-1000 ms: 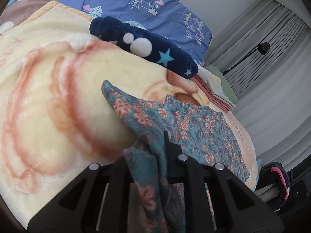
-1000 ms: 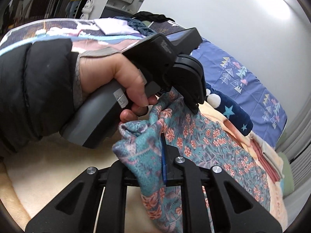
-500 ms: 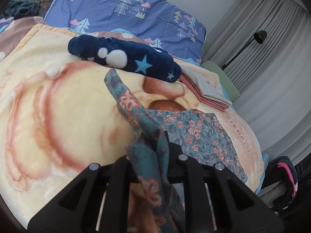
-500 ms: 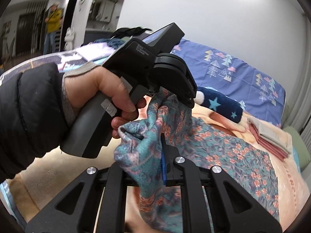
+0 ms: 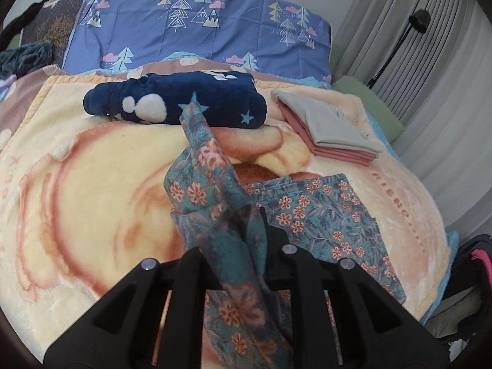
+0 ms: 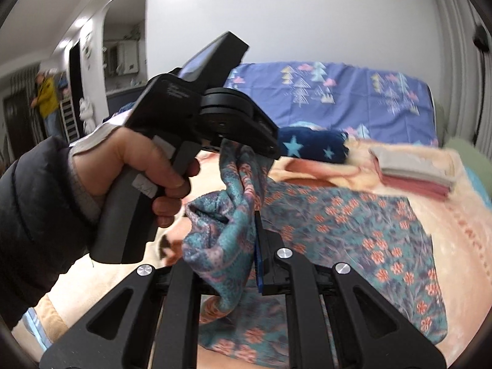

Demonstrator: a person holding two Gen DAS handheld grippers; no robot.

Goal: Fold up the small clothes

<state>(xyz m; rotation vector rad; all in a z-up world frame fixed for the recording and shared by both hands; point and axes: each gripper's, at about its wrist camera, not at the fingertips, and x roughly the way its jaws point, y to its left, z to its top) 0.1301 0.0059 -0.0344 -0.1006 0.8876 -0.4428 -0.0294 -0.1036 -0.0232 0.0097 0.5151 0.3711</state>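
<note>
A teal floral garment (image 5: 319, 215) lies partly spread on the cream blanket (image 5: 92, 184), with its near edge lifted. My left gripper (image 5: 246, 215) is shut on a bunched fold of that edge, which rises in a peak toward the navy bundle. In the right wrist view my right gripper (image 6: 243, 230) is shut on another fold of the floral garment (image 6: 353, 224). Just above and left of it, a hand in a dark sleeve (image 6: 132, 160) holds the left gripper (image 6: 258, 150), also clamped on the cloth.
A rolled navy star-print fleece (image 5: 184, 104) and a folded stack of grey and pink cloths (image 5: 332, 126) lie at the blanket's far side. A blue tree-print pillow (image 5: 200, 24) stands behind. Curtains and a black lamp (image 5: 415, 21) are at the right. A person in yellow (image 6: 46, 98) stands far off.
Both grippers have risen and moved over the bed, carrying the garment's edge with them. The lifted fold stands taller and the view now faces the pillow more squarely.
</note>
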